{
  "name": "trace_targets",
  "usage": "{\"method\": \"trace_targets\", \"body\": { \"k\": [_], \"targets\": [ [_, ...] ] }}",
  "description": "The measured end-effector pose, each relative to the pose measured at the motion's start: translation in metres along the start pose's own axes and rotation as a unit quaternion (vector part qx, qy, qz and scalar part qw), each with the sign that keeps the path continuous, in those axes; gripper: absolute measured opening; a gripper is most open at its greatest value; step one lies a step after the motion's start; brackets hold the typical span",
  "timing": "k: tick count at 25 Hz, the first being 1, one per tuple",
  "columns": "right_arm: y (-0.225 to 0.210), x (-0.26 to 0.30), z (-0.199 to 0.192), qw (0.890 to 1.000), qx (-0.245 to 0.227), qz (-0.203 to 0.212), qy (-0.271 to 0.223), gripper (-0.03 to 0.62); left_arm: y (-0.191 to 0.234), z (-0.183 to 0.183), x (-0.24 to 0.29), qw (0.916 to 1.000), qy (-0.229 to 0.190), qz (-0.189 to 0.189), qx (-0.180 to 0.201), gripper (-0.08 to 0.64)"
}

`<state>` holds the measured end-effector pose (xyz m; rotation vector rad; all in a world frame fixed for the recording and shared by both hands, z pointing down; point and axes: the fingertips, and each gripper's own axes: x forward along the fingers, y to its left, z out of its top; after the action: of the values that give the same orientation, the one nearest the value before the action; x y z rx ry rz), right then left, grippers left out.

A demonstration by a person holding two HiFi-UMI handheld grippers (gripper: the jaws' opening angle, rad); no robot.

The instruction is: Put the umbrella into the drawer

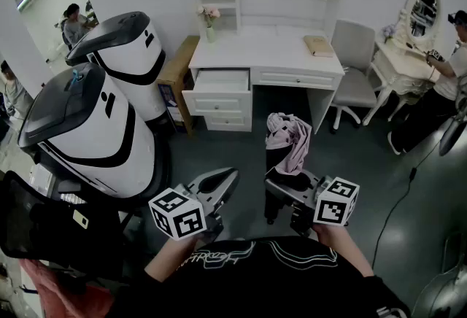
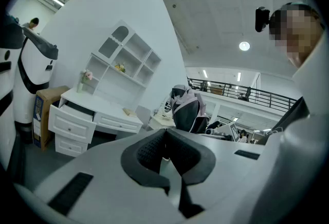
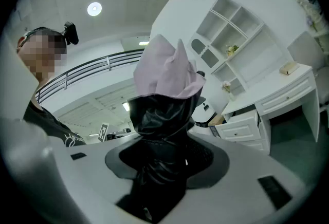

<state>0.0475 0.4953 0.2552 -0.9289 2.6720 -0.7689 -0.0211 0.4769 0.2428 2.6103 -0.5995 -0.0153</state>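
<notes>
A folded umbrella, pink fabric above a black lower part, stands upright between the jaws of my right gripper, which is shut on its black part. In the right gripper view the umbrella fills the middle and hides the pads. My left gripper is beside it to the left, shut with nothing in it; its pads meet. Across dark floor stands the white desk, its top left drawer pulled open. That drawer also shows in the left gripper view.
Two large white-and-black machines stand at the left. A brown side cabinet adjoins the desk. A vase of flowers and a book are on the desktop. To the right are a grey chair, a vanity table and a person.
</notes>
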Motion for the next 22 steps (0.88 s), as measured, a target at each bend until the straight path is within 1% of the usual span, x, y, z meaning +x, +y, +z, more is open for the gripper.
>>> {"method": "trace_targets", "body": {
  "k": [10,15,22],
  "targets": [
    [-0.031,0.035,-0.008,1.000,0.007,0.003,0.005,0.216,0.047,-0.001,0.008,1.0000,0.006,0.004,-0.001,0.020],
    [-0.054,0.087,0.003,1.000,0.017,-0.007,0.006,0.217,0.104,0.023,0.007,0.9998,0.012,-0.003,-0.017,0.020],
    [-0.090,0.138,-0.003,0.998,0.062,-0.023,-0.003,0.219,0.173,0.035,0.001,0.9991,0.014,-0.007,-0.040,0.020]
  ]
}}
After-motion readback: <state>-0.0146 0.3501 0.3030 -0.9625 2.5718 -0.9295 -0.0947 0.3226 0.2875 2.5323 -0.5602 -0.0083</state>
